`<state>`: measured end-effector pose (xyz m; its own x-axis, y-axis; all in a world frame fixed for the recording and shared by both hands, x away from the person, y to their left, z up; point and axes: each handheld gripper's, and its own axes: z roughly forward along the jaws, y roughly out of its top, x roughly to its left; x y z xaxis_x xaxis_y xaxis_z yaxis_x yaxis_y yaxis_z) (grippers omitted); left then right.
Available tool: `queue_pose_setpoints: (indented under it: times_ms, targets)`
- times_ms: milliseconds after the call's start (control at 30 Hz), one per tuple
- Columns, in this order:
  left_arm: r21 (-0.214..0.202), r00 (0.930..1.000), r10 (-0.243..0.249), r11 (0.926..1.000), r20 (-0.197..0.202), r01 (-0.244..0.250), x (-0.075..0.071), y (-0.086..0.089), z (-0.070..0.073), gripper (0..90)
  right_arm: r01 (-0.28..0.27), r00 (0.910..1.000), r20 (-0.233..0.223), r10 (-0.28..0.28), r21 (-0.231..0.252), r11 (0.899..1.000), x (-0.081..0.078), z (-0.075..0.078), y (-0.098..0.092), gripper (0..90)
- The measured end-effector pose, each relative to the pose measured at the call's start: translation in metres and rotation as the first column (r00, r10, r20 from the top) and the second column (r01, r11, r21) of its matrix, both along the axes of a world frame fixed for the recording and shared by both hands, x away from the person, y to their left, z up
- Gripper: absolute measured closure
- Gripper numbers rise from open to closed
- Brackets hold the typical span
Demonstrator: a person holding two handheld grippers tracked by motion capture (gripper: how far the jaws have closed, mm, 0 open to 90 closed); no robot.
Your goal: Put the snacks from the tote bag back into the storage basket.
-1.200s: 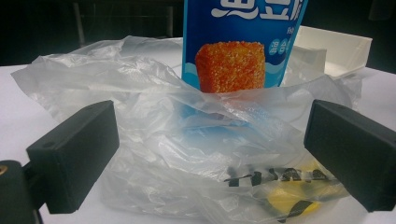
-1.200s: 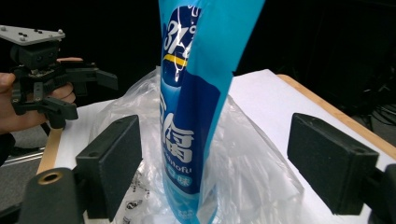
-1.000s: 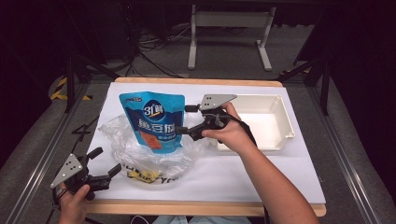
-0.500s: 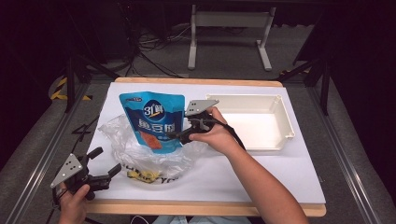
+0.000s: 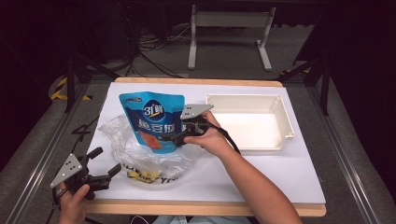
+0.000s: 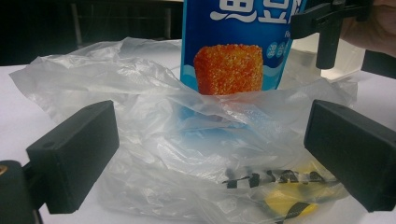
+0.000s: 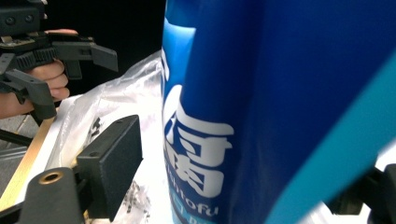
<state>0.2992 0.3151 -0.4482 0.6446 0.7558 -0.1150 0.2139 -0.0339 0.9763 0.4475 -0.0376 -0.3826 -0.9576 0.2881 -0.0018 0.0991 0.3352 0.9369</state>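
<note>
Blue pouch (image 7: 261, 112): blurred, cut off at frame edges in right gripper view, hiding one jaw; grip undetermined.

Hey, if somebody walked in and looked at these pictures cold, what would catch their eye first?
The bright blue snack pouch, printed with an orange cube, standing up near the table's middle with its base in a crumpled clear plastic bag. The right gripper is at its right edge, jaws either side of it. The left gripper hangs open at the table's near left corner, and an empty white tray sits to the right.
</note>
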Motion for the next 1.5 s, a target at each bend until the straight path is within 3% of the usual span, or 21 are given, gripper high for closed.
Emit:
queue_pose_setpoints:
  times_ms: [133, 600, 967, 1167, 1200, 1500]
  targets:
    - [-0.005, 1.0, 0.001, 1.0, -0.001, -0.001, 0.0, 0.0, 0.0, 4.0, -0.012, 0.9998, 0.013, 0.011, 0.034, 0.999, -0.001, -0.005, 0.001, 18.8]
    - [-0.004, 1.0, -0.002, 1.0, -0.007, 0.002, 0.0, 0.001, 0.0, 4.0, -0.018, 0.9972, 0.073, 0.014, 0.056, 0.998, -0.003, -0.019, 0.005, 19.3]
    - [-0.019, 0.9999, -0.003, 0.9998, -0.01, 0.003, 0.001, 0.001, -0.001, 4.0, 0.004, 0.997, 0.077, -0.009, 0.061, 0.998, -0.001, -0.025, 0.008, 20.8]
    - [-0.022, 0.9999, -0.001, 0.9998, -0.013, 0.001, 0.001, 0.001, -0.001, 4.0, 0.015, 0.9975, 0.068, -0.018, 0.053, 0.998, 0.002, -0.03, 0.008, 35.9]
    - [-0.022, 0.9999, -0.001, 0.9997, -0.013, 0.001, 0.001, 0.002, -0.001, 4.0, 0.011, 0.9988, 0.047, -0.014, 0.052, 0.999, 0.003, -0.03, 0.007, 44.2]
    - [-0.03, 0.9999, -0.001, 0.9996, -0.011, 0.0, 0.001, 0.002, -0.001, 4.0, 0.017, 0.9979, 0.062, -0.018, 0.015, 1.0, -0.002, -0.027, 0.01, 52.9]
